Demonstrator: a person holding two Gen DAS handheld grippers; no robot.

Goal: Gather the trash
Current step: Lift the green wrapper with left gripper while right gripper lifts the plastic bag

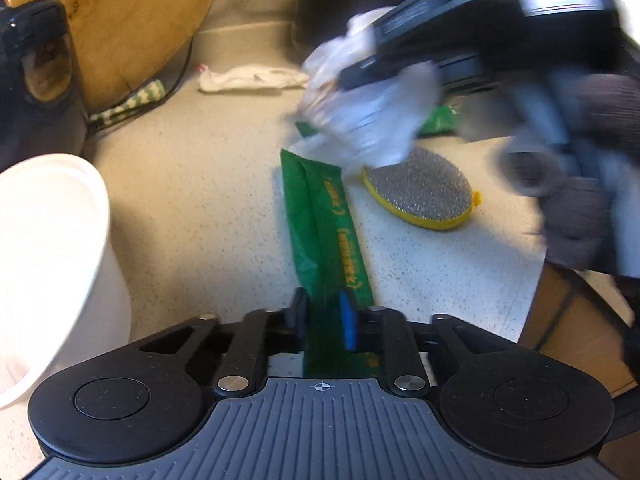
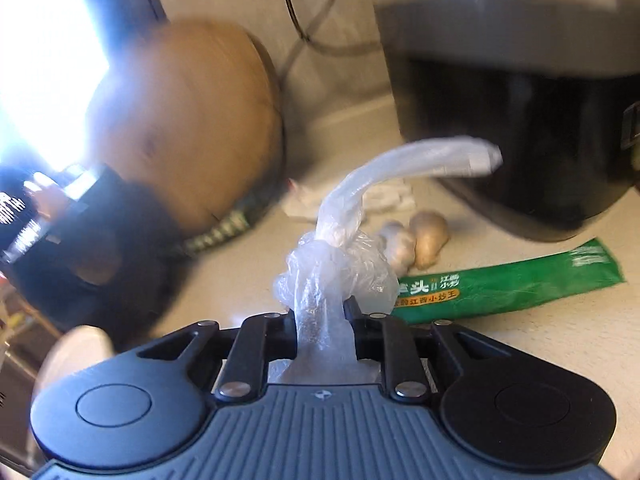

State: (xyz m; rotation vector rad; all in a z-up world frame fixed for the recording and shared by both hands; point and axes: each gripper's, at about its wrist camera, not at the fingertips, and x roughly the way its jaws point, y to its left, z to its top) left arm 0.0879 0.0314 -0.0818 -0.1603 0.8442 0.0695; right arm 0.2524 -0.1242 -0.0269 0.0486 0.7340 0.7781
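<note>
while both grippers are closed on trash, the counter ahead of them stays fairly crowded. the left gripper (image 1: 325, 316) has its fingers pinched narrow on the near end of a long green sachet (image 1: 320, 216), which runs straight forward from the pads and lies along the speckled counter (image 1: 208, 184). just left of that gripper stands a white bin (image 1: 52, 248), its rim close beside the tool. ahead and to the right of the sachet lies a yellow-edged scrubber pad (image 1: 420, 188), apart from it by a strip of bare counter. the counter's edge falls away on the right, near the scrubber. further ahead a white cloth (image 1: 248, 78) lies near the back wall, and a round wooden board (image 1: 132, 28) leans at the far left.

the right gripper (image 2: 325, 316) is clamped tight on a crumpled clear plastic bag (image 2: 336, 256), lifted off the counter, with a loose tail curling up and to the right. in the left wrist view the same gripper (image 1: 356, 76) hangs blurred above the sachet's far end. beyond its bag lie garlic cloves (image 2: 416, 240); a second green sachet (image 2: 508, 280) lies just to the right; a dark appliance (image 2: 516, 120) blocks the far right. the widest bare counter is ahead and to the left, before the board.
</note>
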